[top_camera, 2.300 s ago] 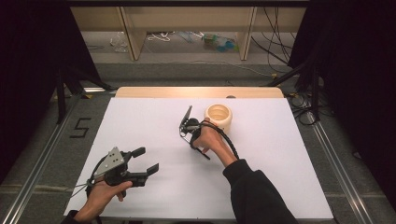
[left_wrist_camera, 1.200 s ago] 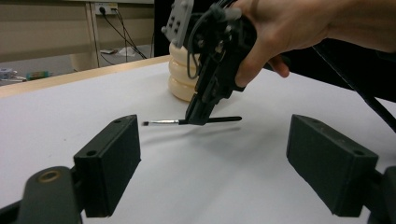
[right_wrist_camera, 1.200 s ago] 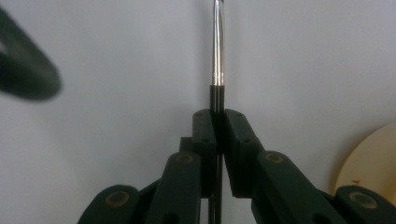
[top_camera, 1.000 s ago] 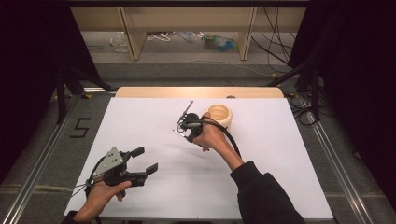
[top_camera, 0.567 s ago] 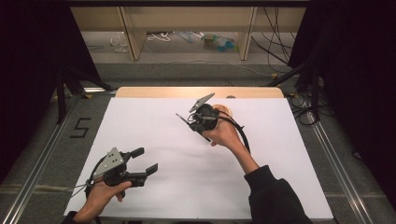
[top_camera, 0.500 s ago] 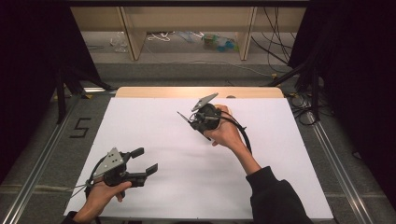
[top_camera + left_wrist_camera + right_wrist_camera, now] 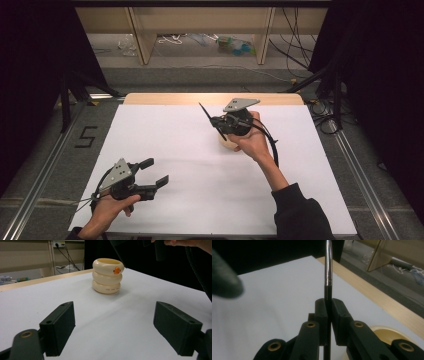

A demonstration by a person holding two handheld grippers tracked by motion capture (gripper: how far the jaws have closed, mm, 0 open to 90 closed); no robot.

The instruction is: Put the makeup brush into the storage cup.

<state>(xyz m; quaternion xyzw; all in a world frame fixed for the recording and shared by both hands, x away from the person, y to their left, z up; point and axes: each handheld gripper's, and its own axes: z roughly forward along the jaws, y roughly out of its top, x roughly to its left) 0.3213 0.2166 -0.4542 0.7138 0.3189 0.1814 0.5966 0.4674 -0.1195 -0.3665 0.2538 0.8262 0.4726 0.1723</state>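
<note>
My right fingers [image 7: 327, 315] are clamped on a thin black pen with a polished metal upper section [image 7: 328, 270]; the pads pinch its dark lower barrel from both sides, and the shaft runs straight up between them, toward twelve o'clock in the right gripper view. In the high view the right gripper [image 7: 216, 121] hangs above the far middle of the white-covered desk [image 7: 200, 200], and the pen [image 7: 205, 114] slants out from it toward ten o'clock.

I judge the pen light and stiff, but narrow and smooth, so it can swivel or slide in a two-point pinch. Holding the matte black barrel seems safer than the shiny metal, and a grip near its middle should keep it from tipping.

At about five o'clock from my right fingers, partly under my hand, stands the cream ribbed plastic cup with an orange dot [image 7: 107, 276], upright with its mouth open. It looks rigid and light, easy to knock if the pen strikes its rim.

My left fingers [image 7: 122, 332] stand wide apart, holding nothing, low over the desk at its near left [image 7: 155, 176].
</note>
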